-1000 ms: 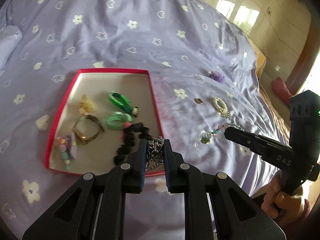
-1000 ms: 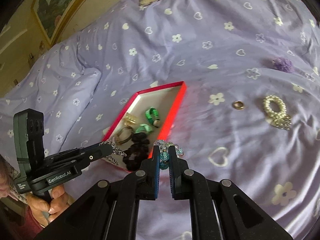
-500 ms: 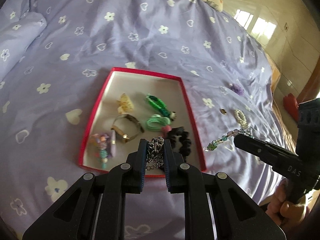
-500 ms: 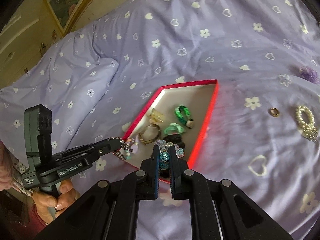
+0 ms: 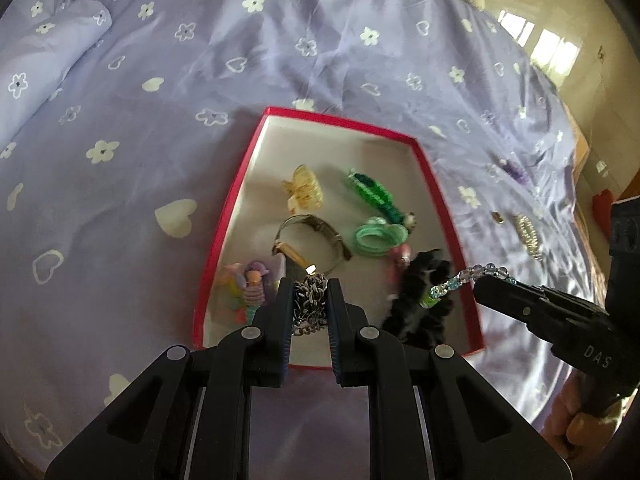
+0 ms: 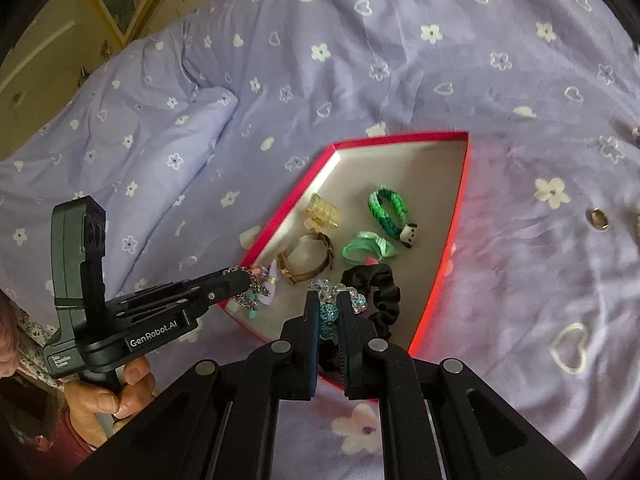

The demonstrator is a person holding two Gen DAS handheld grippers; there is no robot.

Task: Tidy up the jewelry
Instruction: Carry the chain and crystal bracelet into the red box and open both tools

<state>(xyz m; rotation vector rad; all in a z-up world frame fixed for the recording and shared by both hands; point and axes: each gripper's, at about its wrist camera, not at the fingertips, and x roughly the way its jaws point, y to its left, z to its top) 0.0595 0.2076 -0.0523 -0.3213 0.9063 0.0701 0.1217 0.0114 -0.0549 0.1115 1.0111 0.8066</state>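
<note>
Both grippers carry jewelry above the red-rimmed shallow box (image 5: 240, 184).
Left gripper (image 5: 308, 300) pinches a silver chain-link bracelet (image 5: 310, 296) at the box's 6 o'clock; right gripper (image 6: 329, 316) clamps a blue-and-clear beaded bracelet (image 6: 330, 312) by the 5 o'clock corner.

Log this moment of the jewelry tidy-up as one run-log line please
left gripper: shut on silver chain | right gripper: shut on beaded bracelet | both over red box | stage: carrying, not released
</note>
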